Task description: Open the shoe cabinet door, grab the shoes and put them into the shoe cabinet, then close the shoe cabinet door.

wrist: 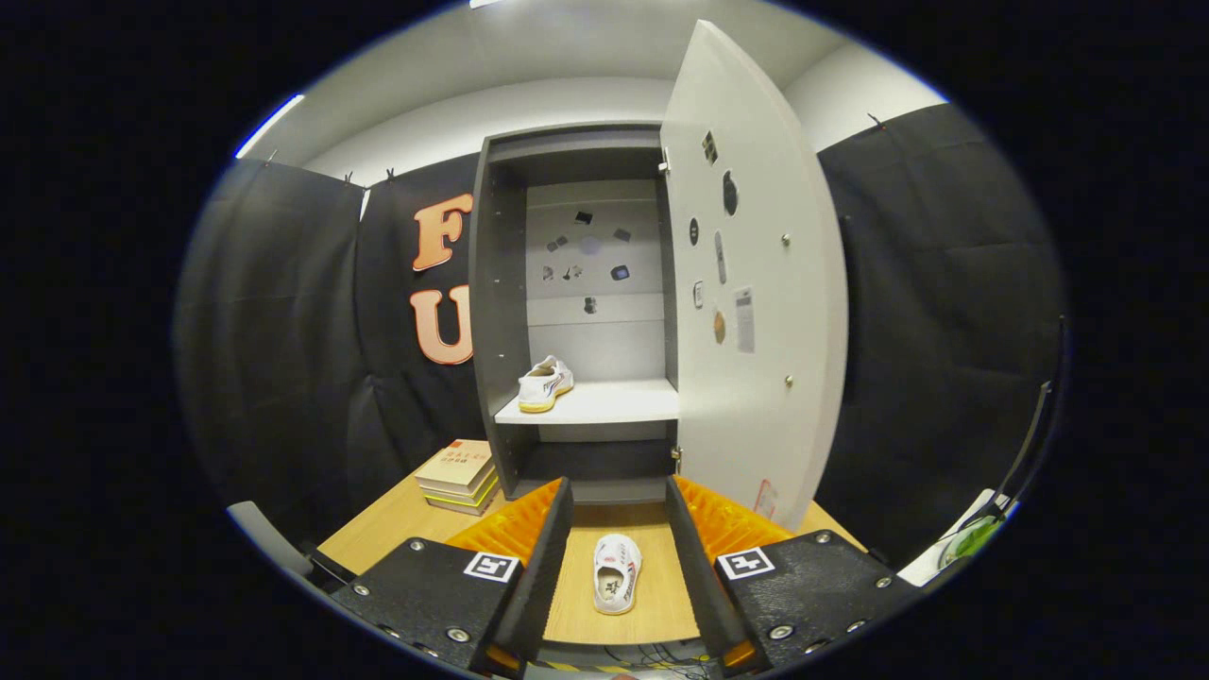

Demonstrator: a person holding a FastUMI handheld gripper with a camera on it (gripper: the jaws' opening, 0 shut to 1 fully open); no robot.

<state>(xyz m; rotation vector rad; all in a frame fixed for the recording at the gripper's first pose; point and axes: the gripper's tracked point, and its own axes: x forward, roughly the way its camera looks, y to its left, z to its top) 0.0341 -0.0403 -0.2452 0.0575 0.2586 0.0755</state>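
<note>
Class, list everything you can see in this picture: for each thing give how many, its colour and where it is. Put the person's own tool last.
Shoe cabinet: one, grey, standing on the table.
Cabinet door: one, white, swung open to the right, small stickers on it.
Shoe on the shelf: one, white, yellow sole, inside the cabinet.
Shoe on the table: one, white, between the fingers.
Books: a small stack, left of the cabinet.
Table: one, light wood.
Gripper: one, jaws open, touching nothing.
</note>
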